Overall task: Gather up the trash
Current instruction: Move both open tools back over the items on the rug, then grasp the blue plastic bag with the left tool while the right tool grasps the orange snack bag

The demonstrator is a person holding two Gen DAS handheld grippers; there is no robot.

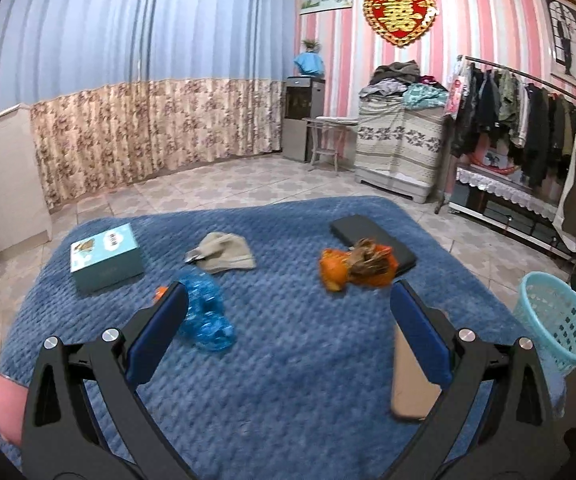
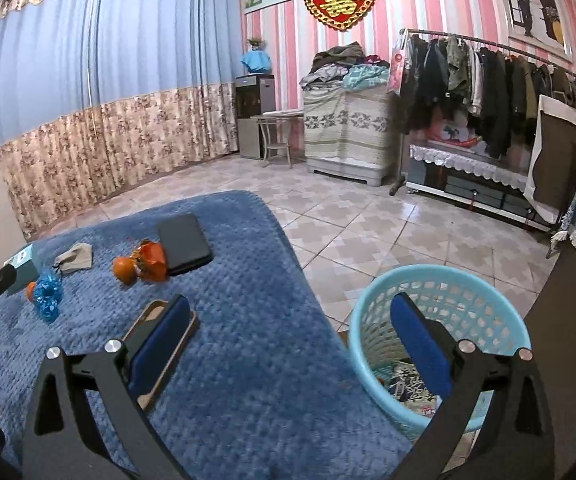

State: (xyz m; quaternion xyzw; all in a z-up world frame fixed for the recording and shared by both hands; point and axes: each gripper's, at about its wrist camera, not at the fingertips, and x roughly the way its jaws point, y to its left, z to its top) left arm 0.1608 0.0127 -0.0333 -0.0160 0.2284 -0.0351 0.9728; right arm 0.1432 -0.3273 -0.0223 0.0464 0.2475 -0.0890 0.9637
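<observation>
A crumpled blue plastic wrapper (image 1: 207,316) lies on the blue blanket (image 1: 288,380) just past my left gripper's left finger. An orange wrapper with brown scraps (image 1: 361,266) lies further right, beside an orange fruit (image 2: 124,269). My left gripper (image 1: 288,300) is open and empty above the blanket. My right gripper (image 2: 288,312) is open and empty, between the bed edge and a light blue basket (image 2: 439,300) that holds some wrappers (image 2: 407,390). The blue wrapper (image 2: 47,294) and the orange wrapper (image 2: 152,260) also show in the right wrist view.
On the blanket lie a teal box (image 1: 106,258), a beige cloth (image 1: 226,256), a black case (image 1: 371,240) and a phone (image 1: 411,376). The basket (image 1: 555,320) stands on the tiled floor right of the bed. A clothes rack (image 2: 487,80) stands at the right.
</observation>
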